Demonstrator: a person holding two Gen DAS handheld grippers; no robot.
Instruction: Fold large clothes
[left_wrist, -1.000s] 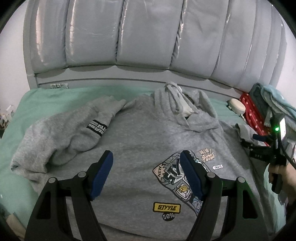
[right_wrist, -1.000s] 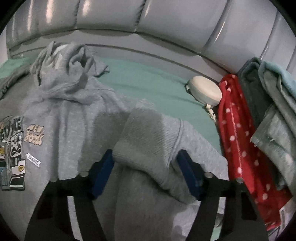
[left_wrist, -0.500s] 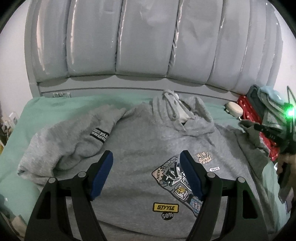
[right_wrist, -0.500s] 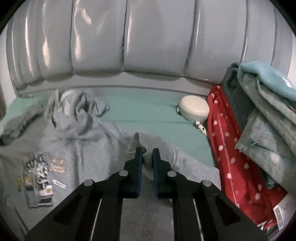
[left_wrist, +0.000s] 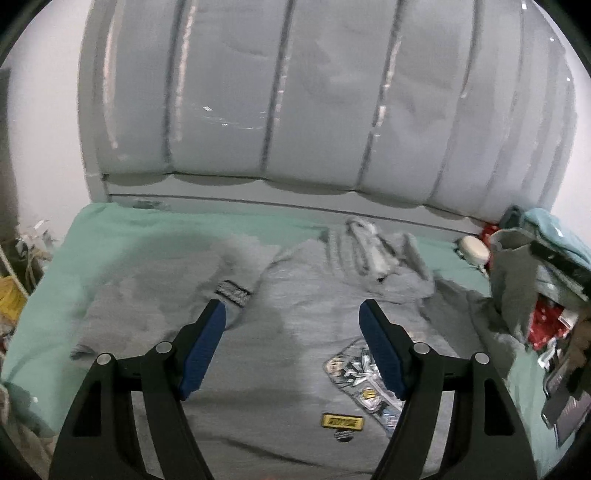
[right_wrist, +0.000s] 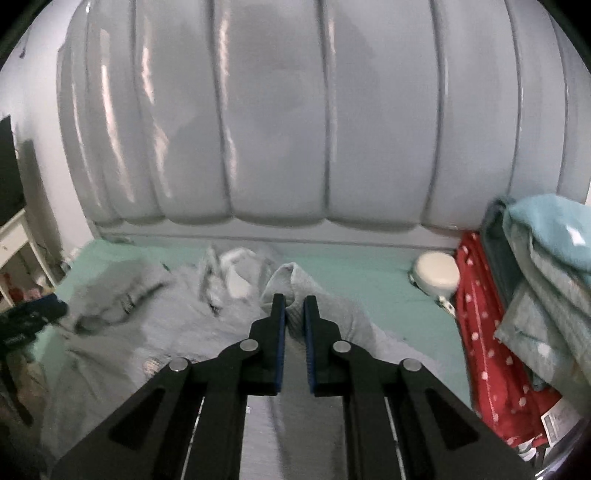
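Lifted since a second ago, the right gripper (right_wrist: 294, 306) pinches the hoodie's (left_wrist: 295, 332) sleeve (right_wrist: 295, 284) (left gripper (left_wrist: 293, 321) open, empty); next, fold it across the chest.

right hand-held gripper (right_wrist: 294, 306) pinches the grey hoodie's sleeve cuff (right_wrist: 291, 275), lifted above the green bed (right_wrist: 354, 273); folded clothes (right_wrist: 532, 280) stacked right.

Padded grey headboard (right_wrist: 288, 122) across the back, glossy and ribbed. Mint-green bedsheet (left_wrist: 147, 236) spread below it. Round white case (right_wrist: 436, 275) lying on the sheet near the headboard, just beside a red white-dotted fabric (right_wrist: 487, 332). Stack of folded teal and grey towels (right_wrist: 546, 258) leaning over the red fabric at far right. White shelf unit (right_wrist: 14, 240) at far left.
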